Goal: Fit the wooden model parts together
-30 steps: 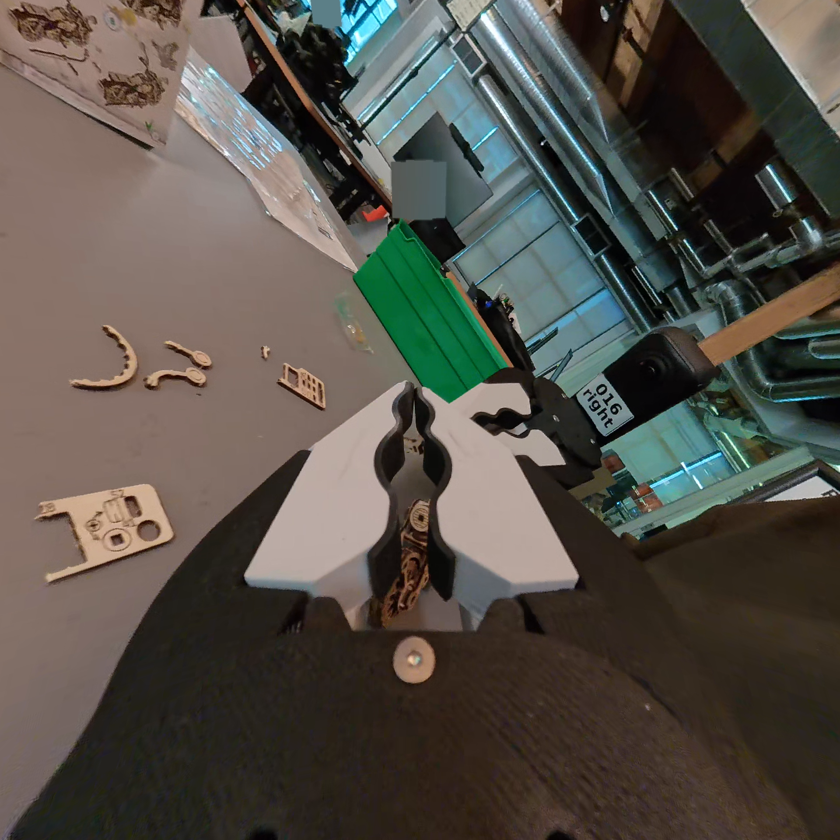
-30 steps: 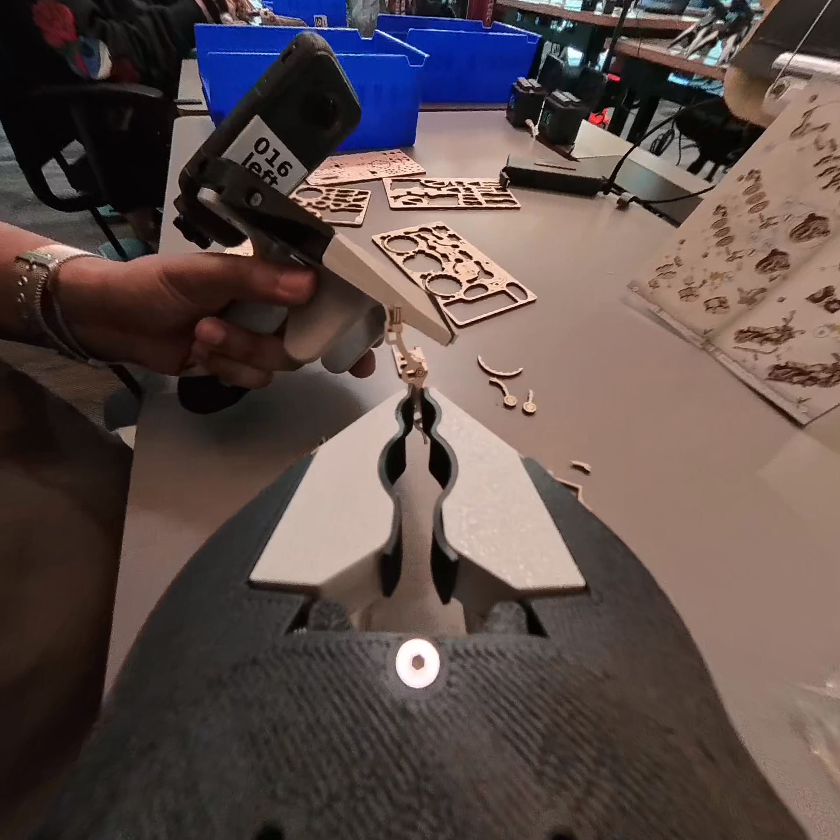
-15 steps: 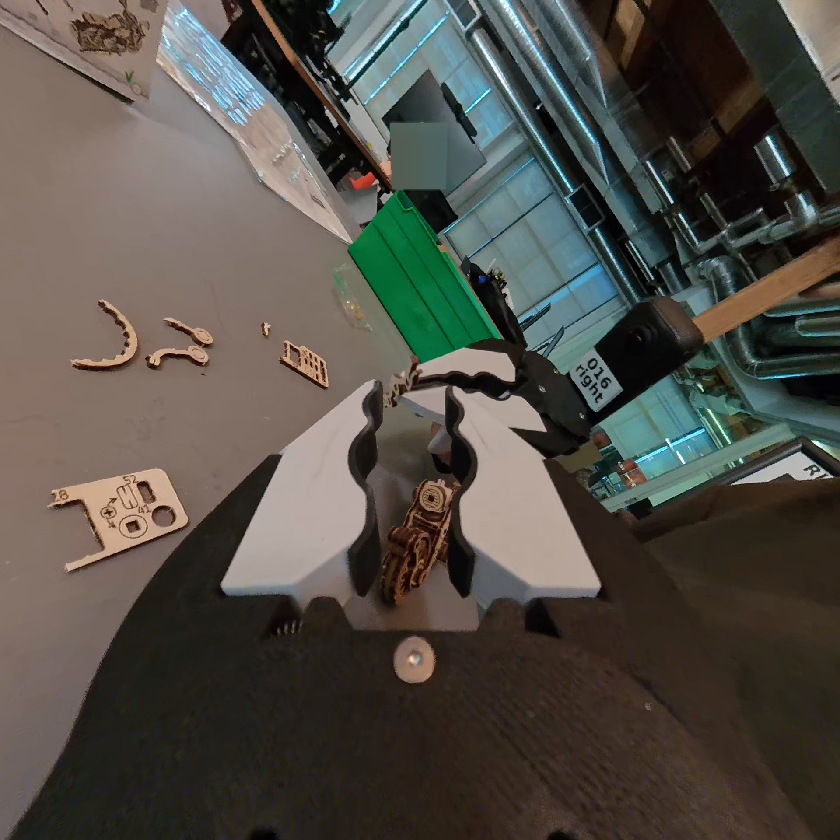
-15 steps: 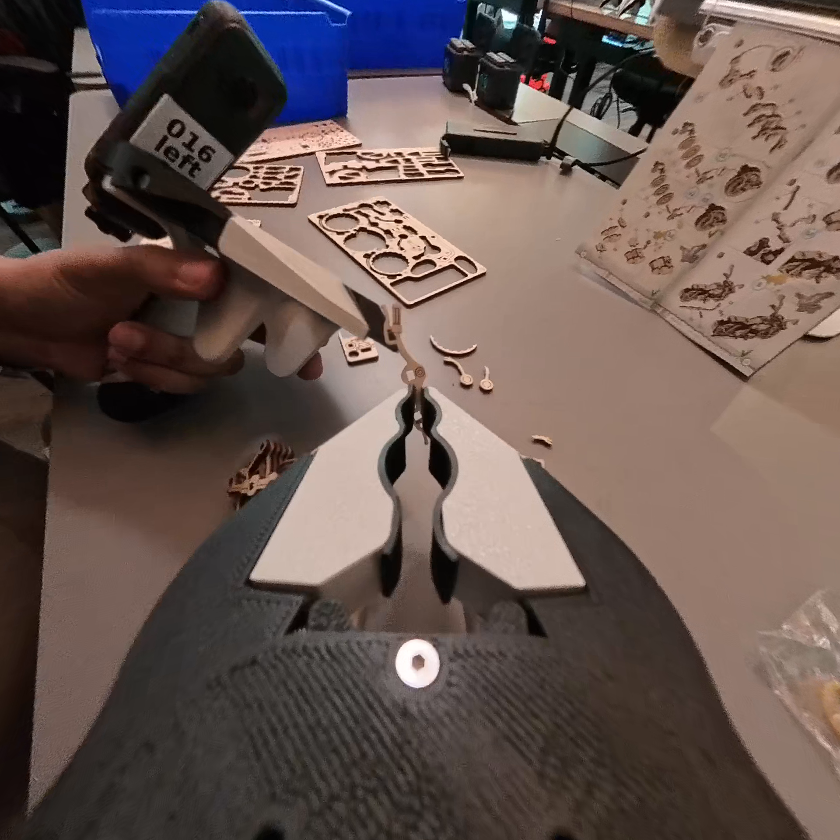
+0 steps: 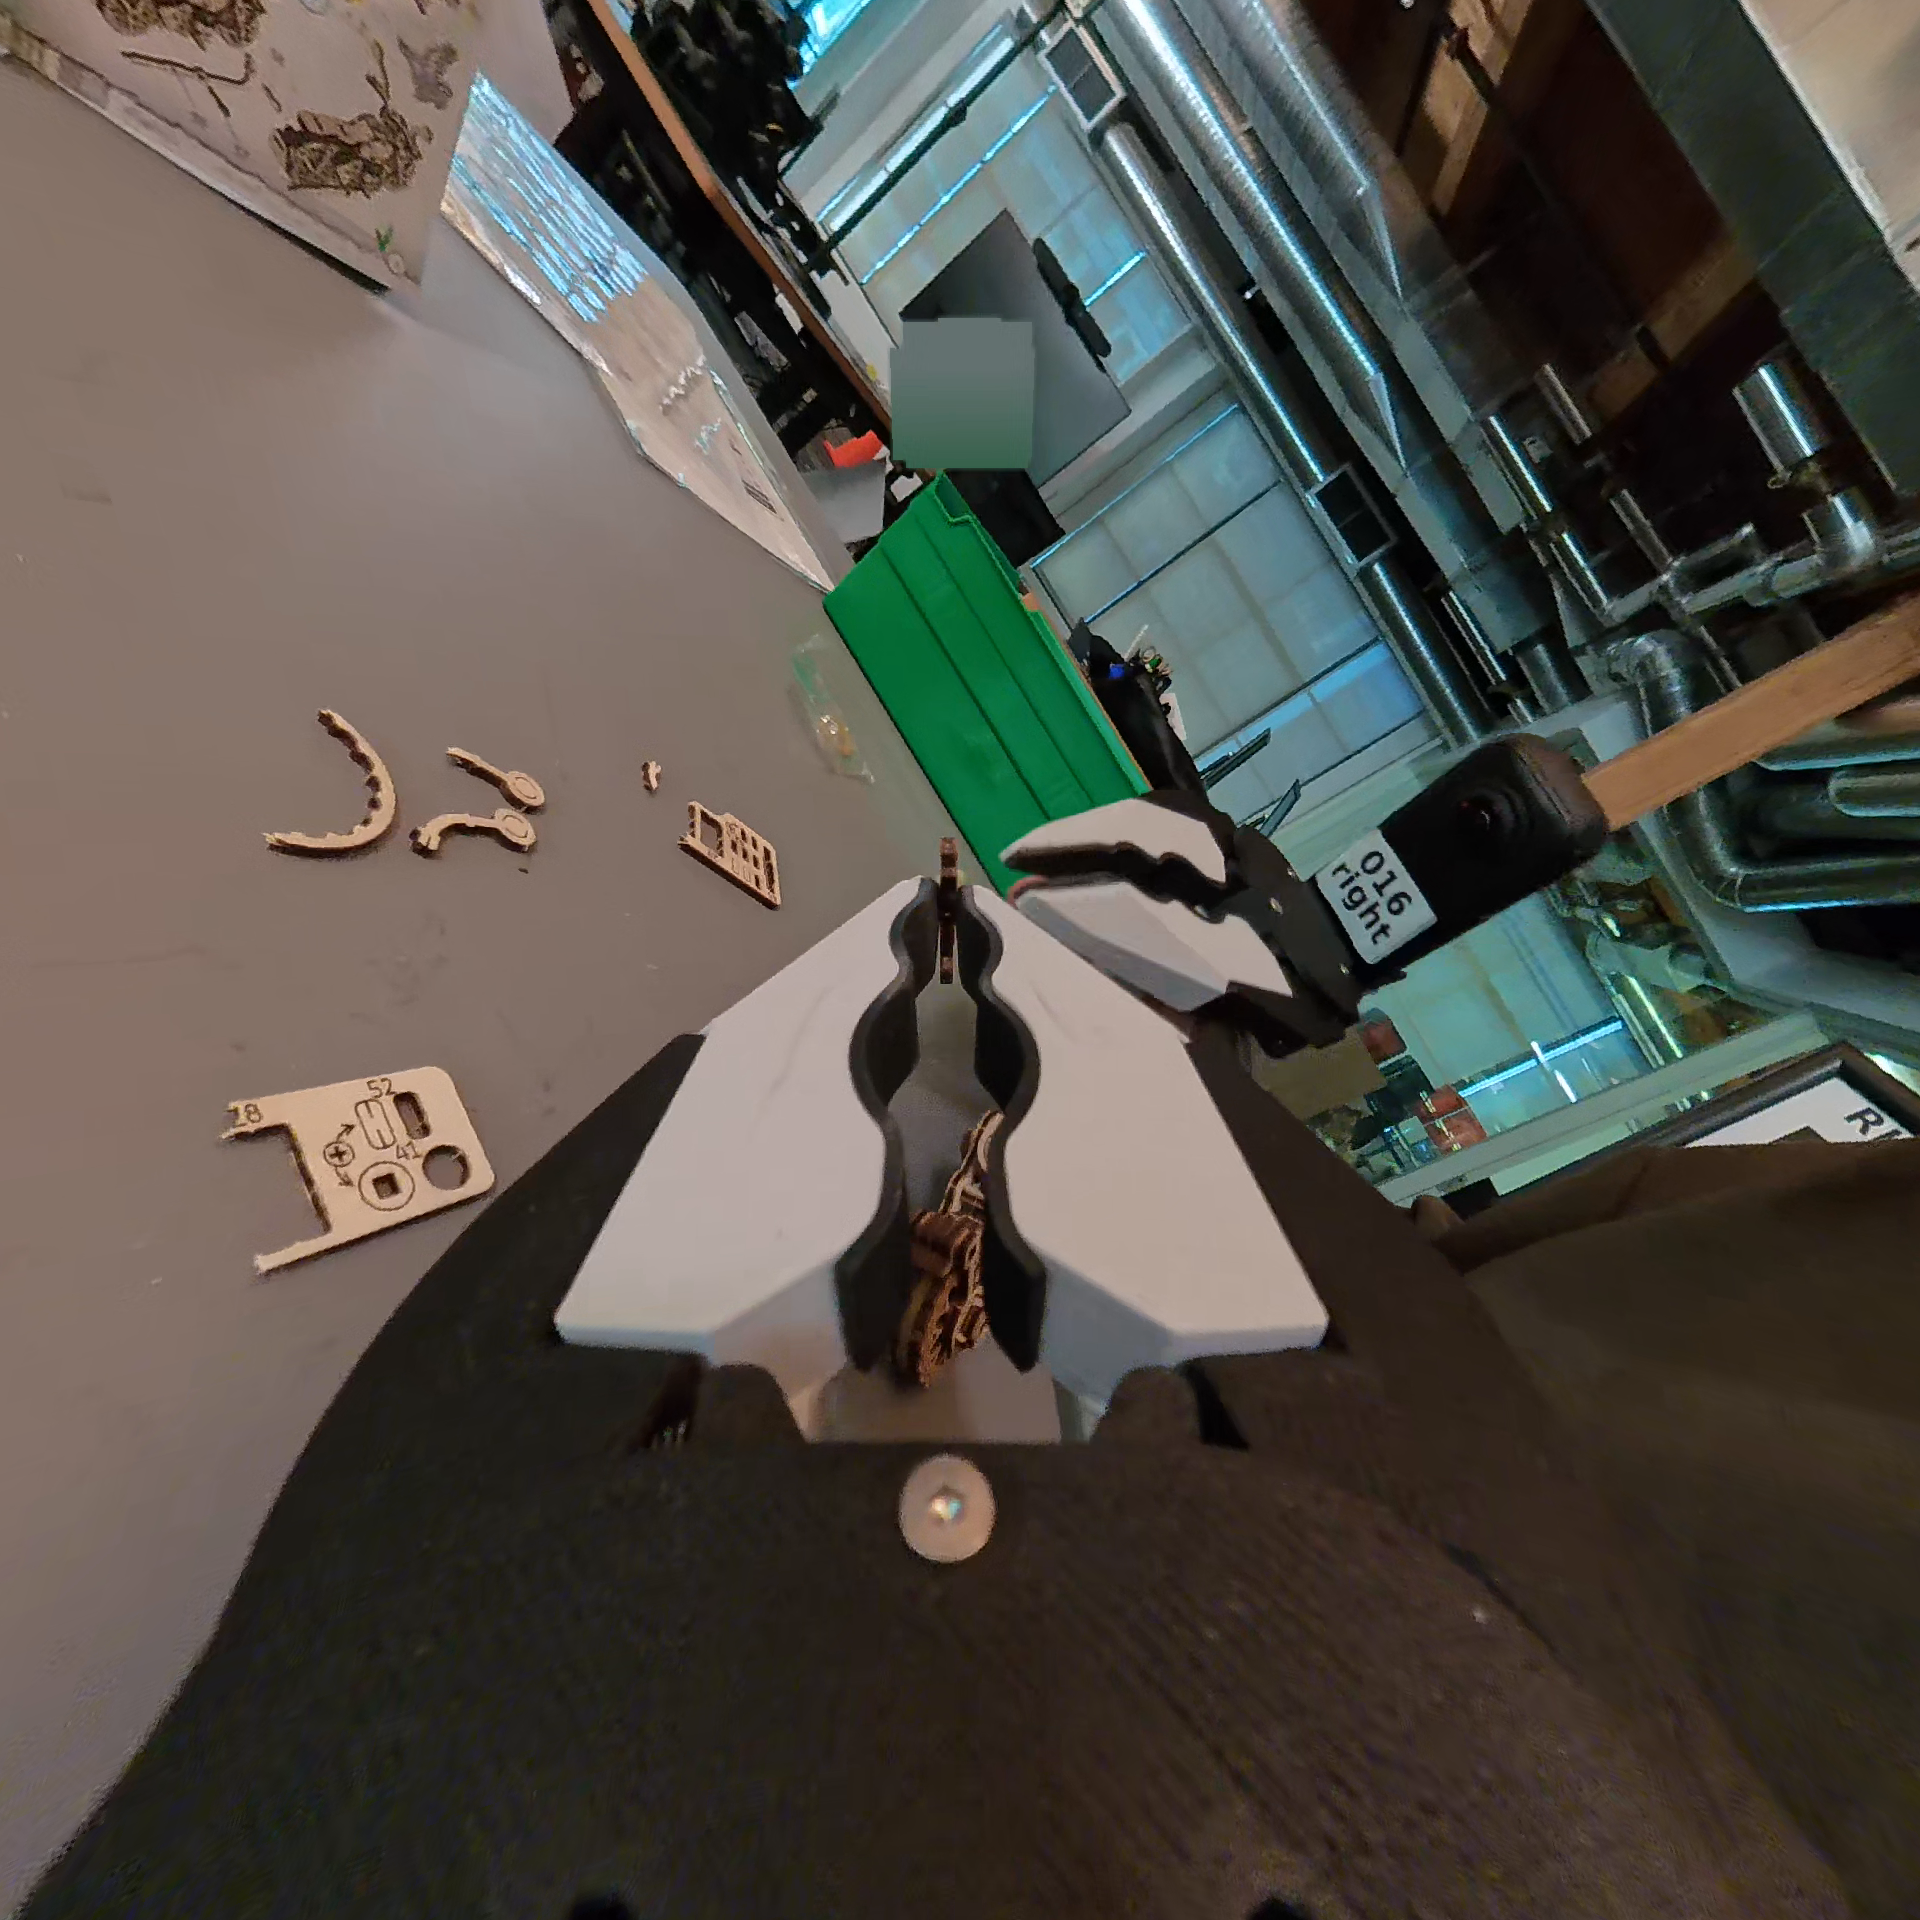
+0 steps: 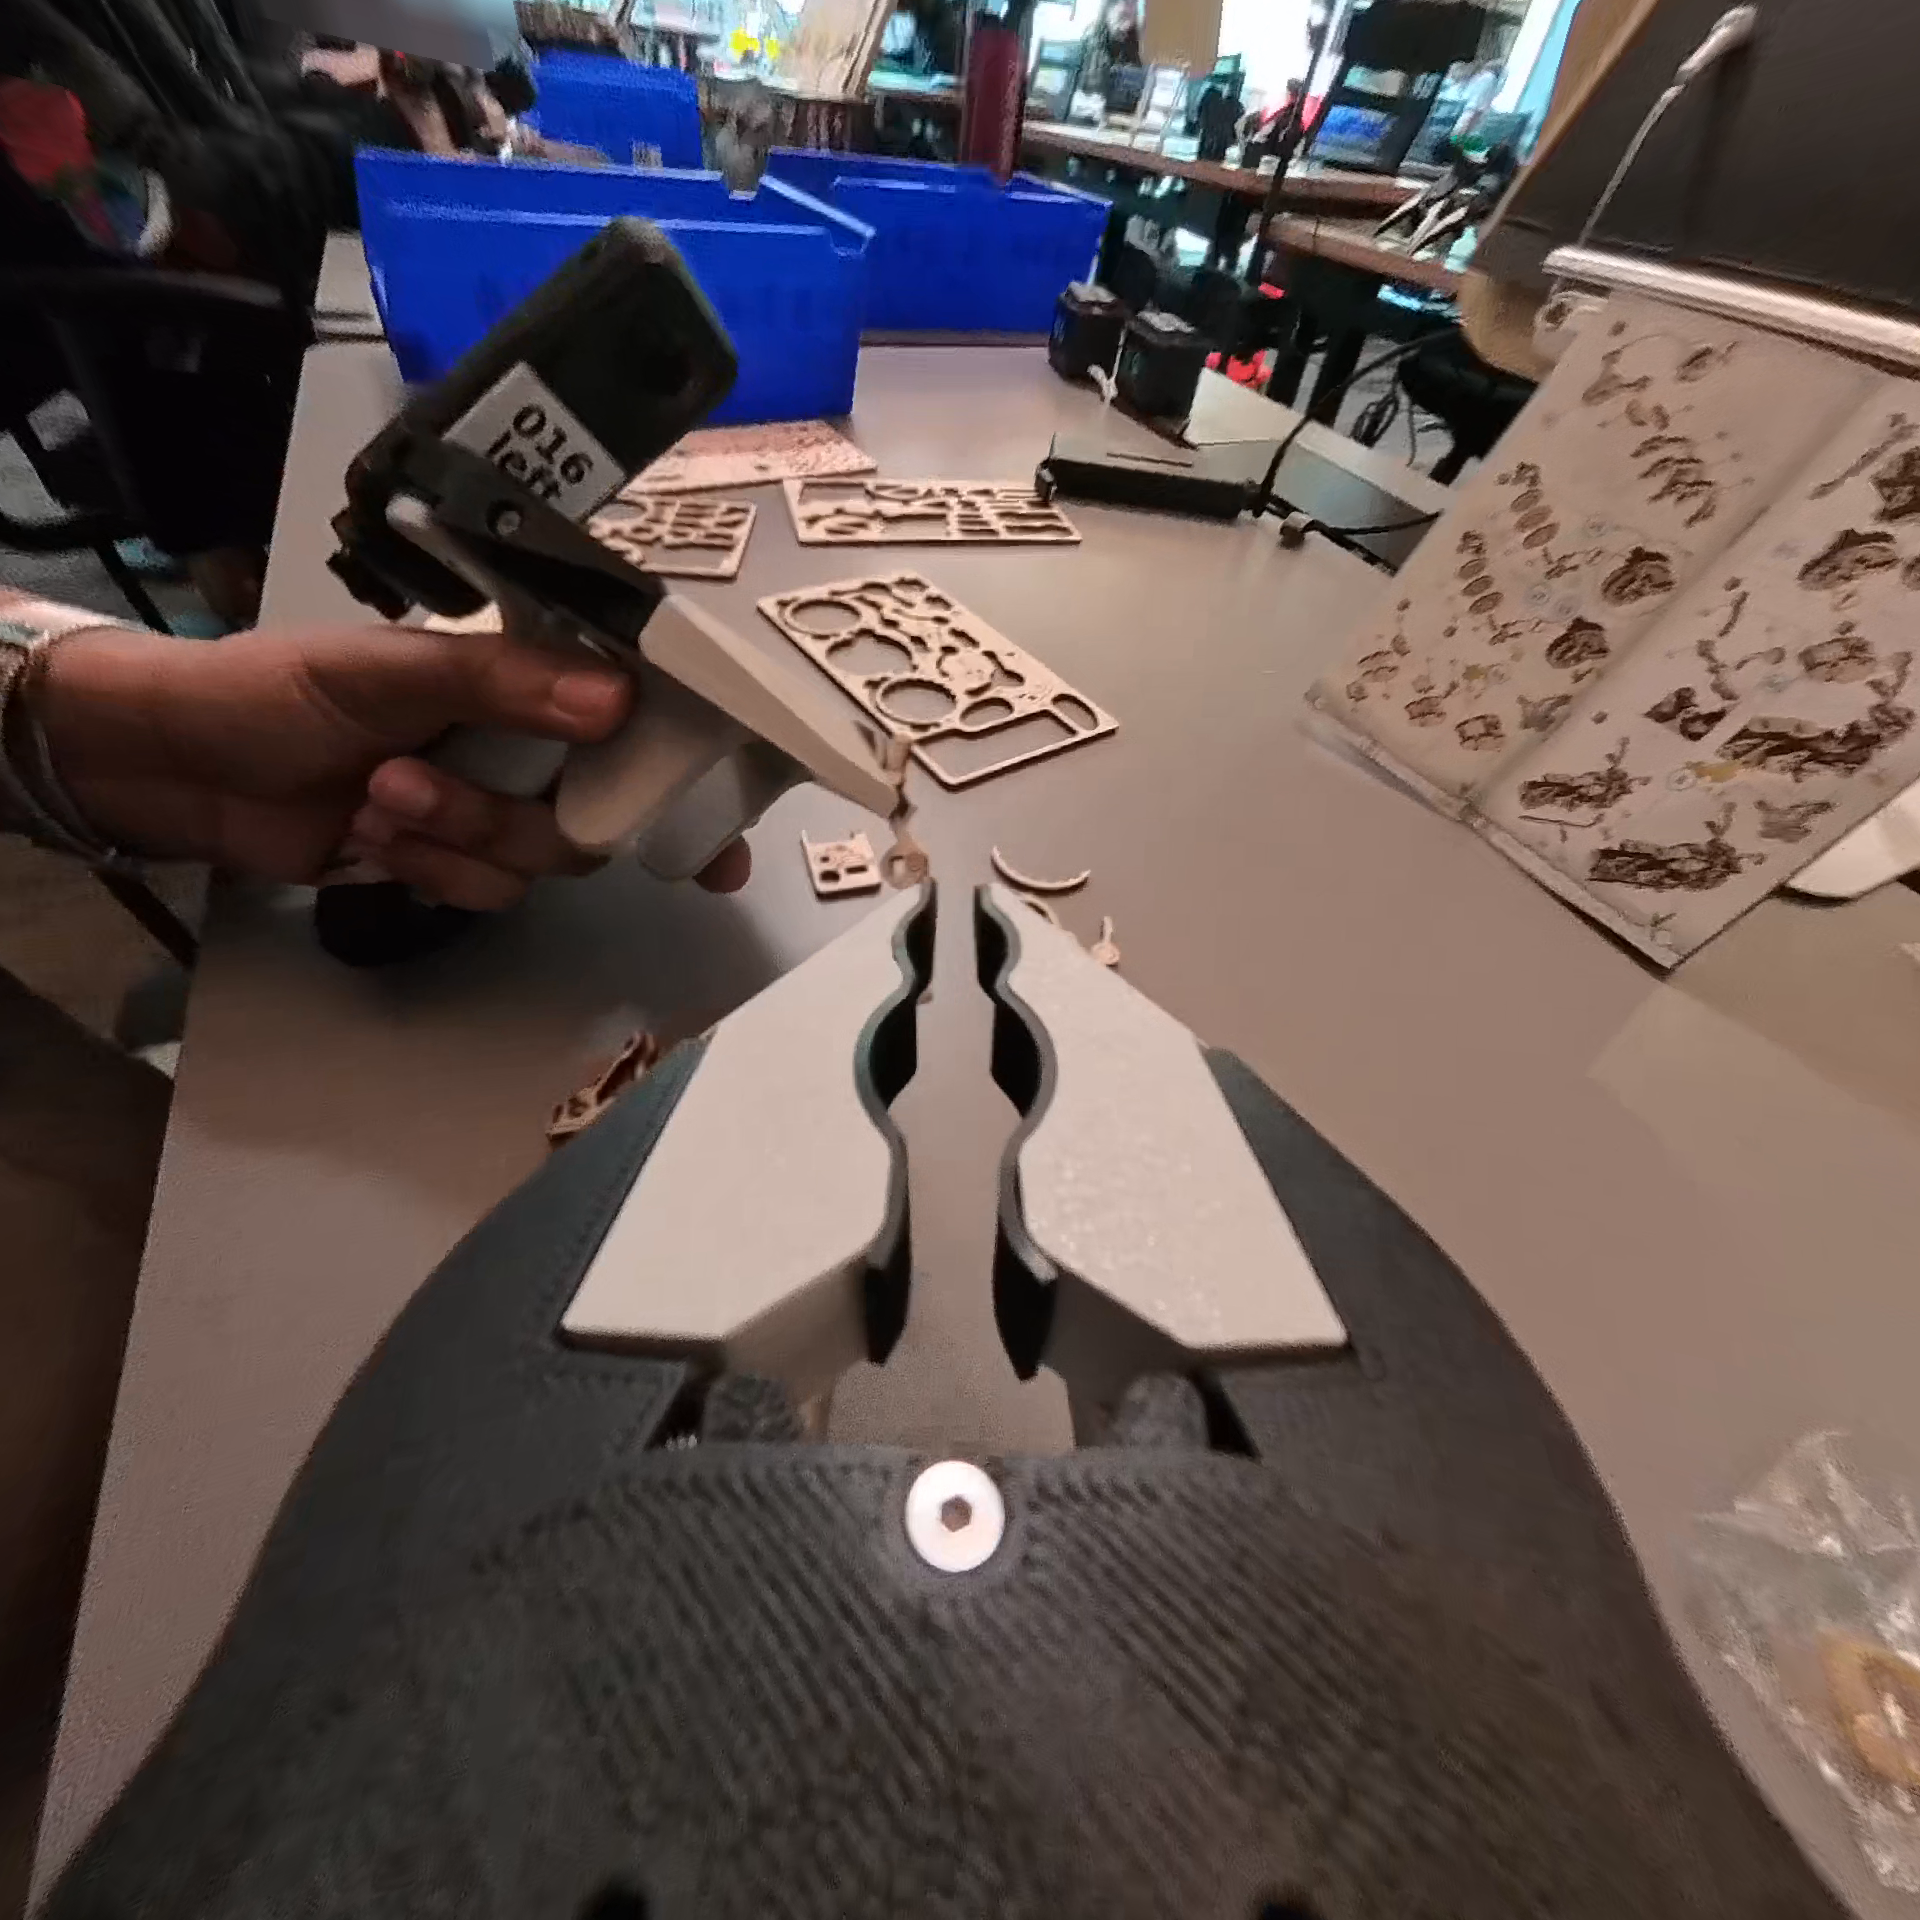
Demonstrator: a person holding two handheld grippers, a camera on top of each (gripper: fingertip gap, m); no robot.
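A: Pale laser-cut wood: a thin lever-shaped wooden piece [image 6: 902, 821] with a round eye at its lower end hangs from the tips of the left gripper [image 6: 883, 774], clamped there edge-on [image 5: 948, 914], above the grey table [image 5: 260, 540].

B: And the right gripper [image 6: 954, 906]?

A: Its grey fingers [image 6: 1101, 1049] stand slightly apart, holding nothing; the round eye of the piece hangs just beyond their tips. A hand [image 6: 343, 758] holds the left gripper's handle.

B: Where is the rest of the model?

A: A dark-and-tan assembled wooden model [image 5: 945, 1278] lies on the table, seen through the gap under the left gripper; in the right wrist view it sits near the table's edge [image 6: 603, 1086].

B: Loose parts?

A: A toothed curved wooden arc [image 5: 348, 795], two small round-headed wooden levers [image 5: 488, 805], a small slotted wooden rectangle [image 5: 732, 852] and a flat pale wooden offcut with holes [image 5: 364, 1153] lie apart on the table. Farther off are punched-out wooden sheets [image 6: 935, 675], an open illustrated instruction booklet [image 6: 1642, 665], blue plastic bins [image 6: 623, 291] and a green plastic bin [image 5: 966, 686].
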